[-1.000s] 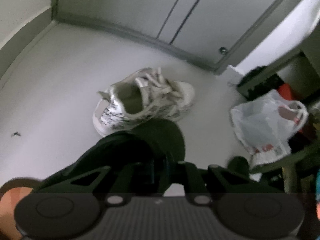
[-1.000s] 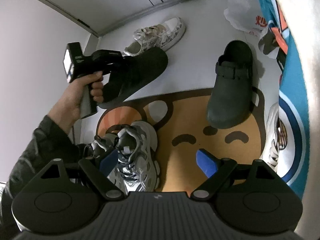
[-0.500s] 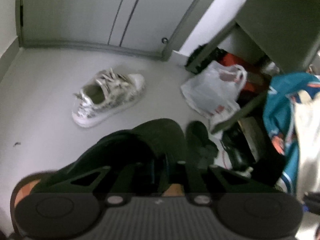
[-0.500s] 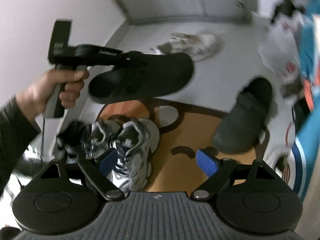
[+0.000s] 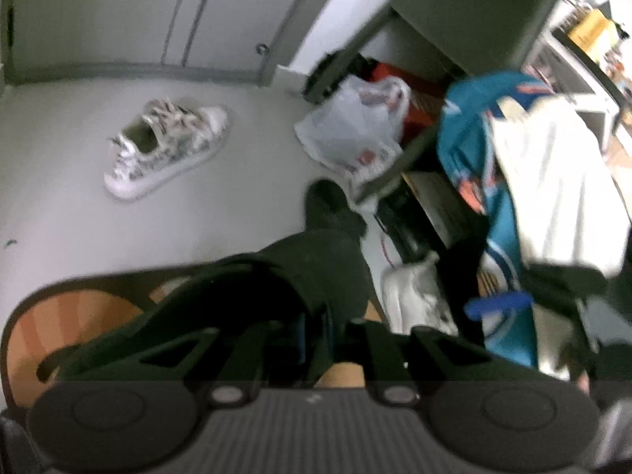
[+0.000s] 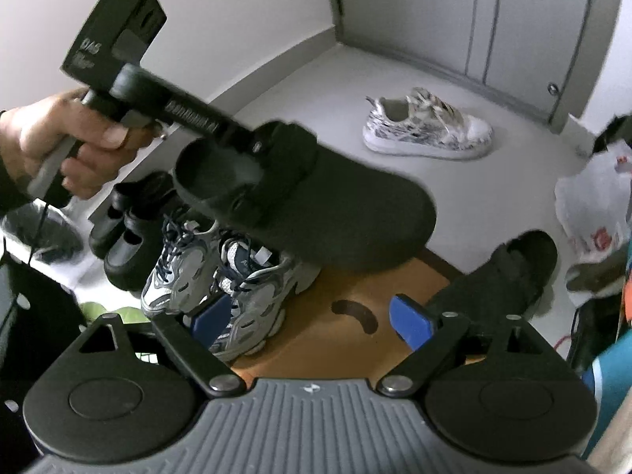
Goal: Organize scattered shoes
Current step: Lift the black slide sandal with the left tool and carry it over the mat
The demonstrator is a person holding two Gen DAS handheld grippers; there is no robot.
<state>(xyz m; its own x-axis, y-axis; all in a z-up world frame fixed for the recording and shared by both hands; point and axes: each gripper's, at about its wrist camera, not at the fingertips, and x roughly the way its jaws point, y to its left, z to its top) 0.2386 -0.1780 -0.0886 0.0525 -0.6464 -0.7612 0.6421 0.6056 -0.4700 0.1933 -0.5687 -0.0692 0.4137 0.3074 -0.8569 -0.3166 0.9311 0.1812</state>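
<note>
My left gripper is shut on the heel rim of a black clog, which a hand carries in the air above the orange mat. In the right wrist view that clog hangs over a pair of grey sneakers. Its twin, a second black clog, lies on the mat's far right corner. A white patterned sneaker sits alone on the grey floor near the doors. My right gripper hovers low over the mat, its jaws opening with nothing between them.
A pair of black shoes stands left of the grey sneakers by the wall. A white plastic bag, a teal-and-white cloth and a white shoe crowd the right side. Closed cabinet doors line the back.
The left gripper has carried the clog up and to the right, towards its twin and the clutter. The right gripper has rolled, so its view has swung left towards the wall.
</note>
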